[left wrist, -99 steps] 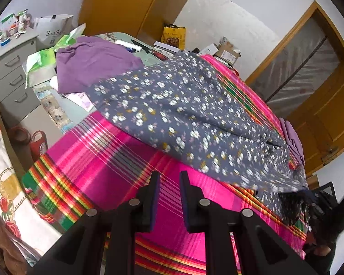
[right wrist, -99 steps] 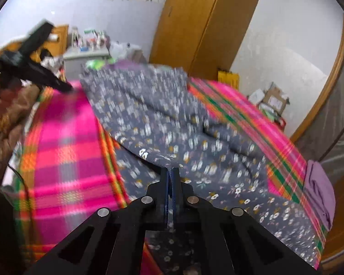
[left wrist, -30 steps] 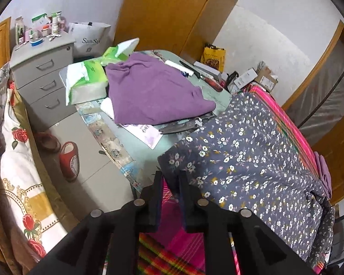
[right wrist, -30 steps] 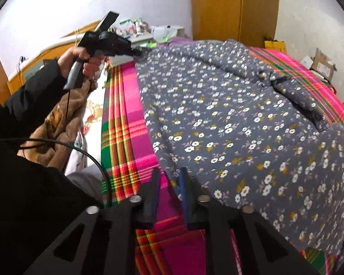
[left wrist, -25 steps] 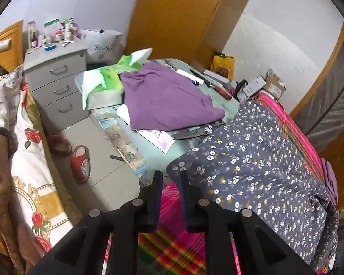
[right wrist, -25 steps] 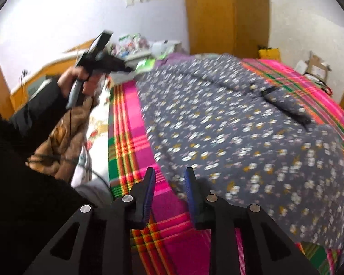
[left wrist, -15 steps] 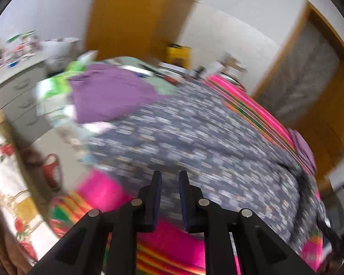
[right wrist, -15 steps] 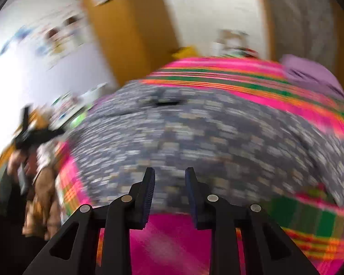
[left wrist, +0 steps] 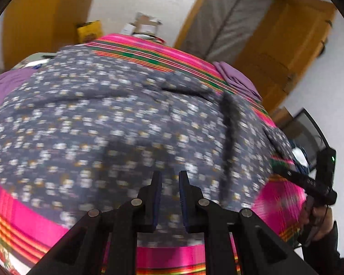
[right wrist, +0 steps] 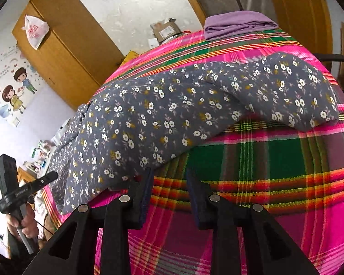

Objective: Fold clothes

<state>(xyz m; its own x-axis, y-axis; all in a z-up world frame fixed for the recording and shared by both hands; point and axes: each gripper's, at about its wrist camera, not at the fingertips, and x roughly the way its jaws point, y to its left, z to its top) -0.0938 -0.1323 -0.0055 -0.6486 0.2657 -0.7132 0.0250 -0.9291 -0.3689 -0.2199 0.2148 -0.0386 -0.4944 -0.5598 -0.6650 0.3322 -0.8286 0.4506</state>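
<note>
One grey floral cotton garment (right wrist: 162,119) spread flat on pink-green plaid bed cover (right wrist: 275,160), left gripper (left wrist: 168,181) w/ fingers apart, empty, above fabric, right gripper (right wrist: 168,178) fingers opening, nothing btwn, beside hem.

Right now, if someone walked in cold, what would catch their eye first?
The grey cotton garment printed with small white flowers, spread wide across the bright pink, green and orange plaid bedspread. Next, the folded purple cloth at the bed's far edge. The right gripper is opening above the plaid with nothing between its jaws.
</note>
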